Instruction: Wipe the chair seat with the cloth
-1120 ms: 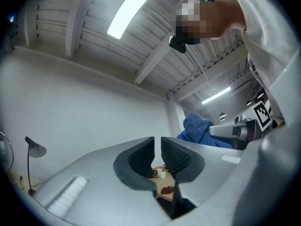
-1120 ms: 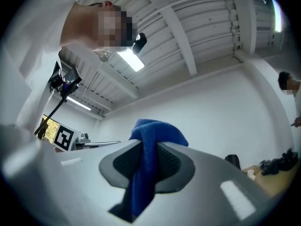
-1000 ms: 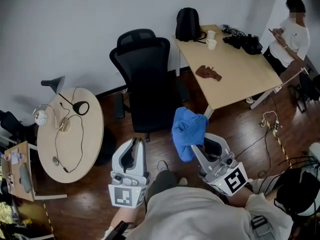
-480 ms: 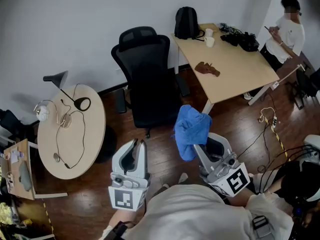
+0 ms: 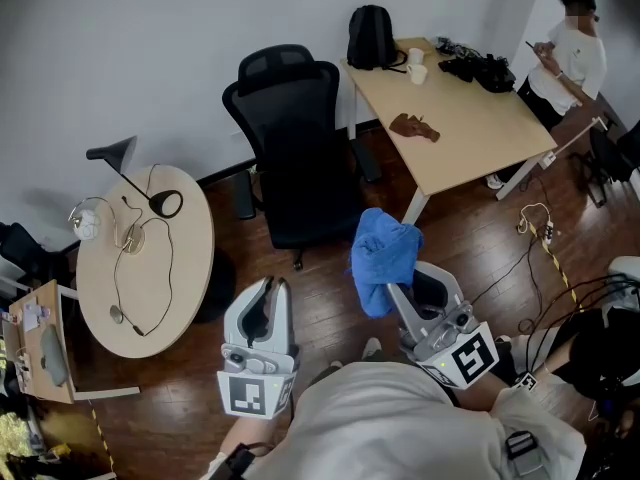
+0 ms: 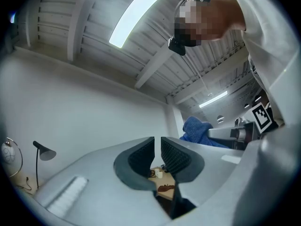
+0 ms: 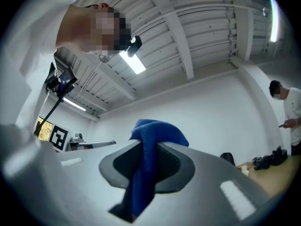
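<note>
A black office chair (image 5: 293,143) stands by the white wall, its seat (image 5: 308,208) facing me. My right gripper (image 5: 398,286) is shut on a blue cloth (image 5: 383,258), which bunches above the jaws and hangs over them, short of the seat. In the right gripper view the cloth (image 7: 149,166) is pinched between the pads and droops down. My left gripper (image 5: 270,288) is held beside it, shut with nothing between its jaws. In the left gripper view the left gripper (image 6: 157,147) shows only a thin slit, and the cloth (image 6: 198,131) shows at the right.
At the left stands a round table (image 5: 190,268) carrying a desk lamp (image 5: 125,163), headphones and cables. A rectangular desk (image 5: 480,133) at the right holds a backpack (image 5: 370,36), cups and bags. A person (image 5: 568,53) stands beyond it. Cables (image 5: 540,238) lie on the wooden floor.
The head view has drifted a little, so the chair and desk sit slightly higher and further right. Both grippers and the cloth keep nearly the same places.
</note>
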A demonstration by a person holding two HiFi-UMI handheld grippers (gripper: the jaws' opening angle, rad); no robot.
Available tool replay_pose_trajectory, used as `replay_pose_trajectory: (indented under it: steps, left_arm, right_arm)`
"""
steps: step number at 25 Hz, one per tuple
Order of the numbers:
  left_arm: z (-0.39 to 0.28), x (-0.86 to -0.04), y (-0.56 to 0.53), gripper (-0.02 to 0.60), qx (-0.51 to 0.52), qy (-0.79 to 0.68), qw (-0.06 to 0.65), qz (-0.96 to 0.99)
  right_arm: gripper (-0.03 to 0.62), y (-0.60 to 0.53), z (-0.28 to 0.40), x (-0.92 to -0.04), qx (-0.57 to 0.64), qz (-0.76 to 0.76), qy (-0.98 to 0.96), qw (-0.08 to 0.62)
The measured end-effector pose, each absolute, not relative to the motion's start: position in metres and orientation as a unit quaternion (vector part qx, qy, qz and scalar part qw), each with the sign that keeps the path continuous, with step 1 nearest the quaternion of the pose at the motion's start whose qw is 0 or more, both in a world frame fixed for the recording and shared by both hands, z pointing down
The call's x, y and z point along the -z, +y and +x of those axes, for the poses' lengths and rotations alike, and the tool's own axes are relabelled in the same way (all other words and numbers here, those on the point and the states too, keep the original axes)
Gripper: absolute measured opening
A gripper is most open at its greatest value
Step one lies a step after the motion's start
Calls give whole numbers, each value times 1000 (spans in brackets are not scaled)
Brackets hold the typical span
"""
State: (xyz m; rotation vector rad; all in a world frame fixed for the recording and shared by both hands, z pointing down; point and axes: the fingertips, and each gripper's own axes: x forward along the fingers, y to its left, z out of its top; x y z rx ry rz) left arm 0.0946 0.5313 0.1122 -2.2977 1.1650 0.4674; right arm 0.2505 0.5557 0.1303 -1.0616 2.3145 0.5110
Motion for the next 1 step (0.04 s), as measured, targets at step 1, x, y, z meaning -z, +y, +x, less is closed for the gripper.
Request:
replay_pose_trajectory:
  steps: [1]
  left_arm:
    - [96, -112, 534, 117, -173, 428, 259, -848]
  right_arm:
    - [69, 559, 252, -129, -190, -395, 858, 269]
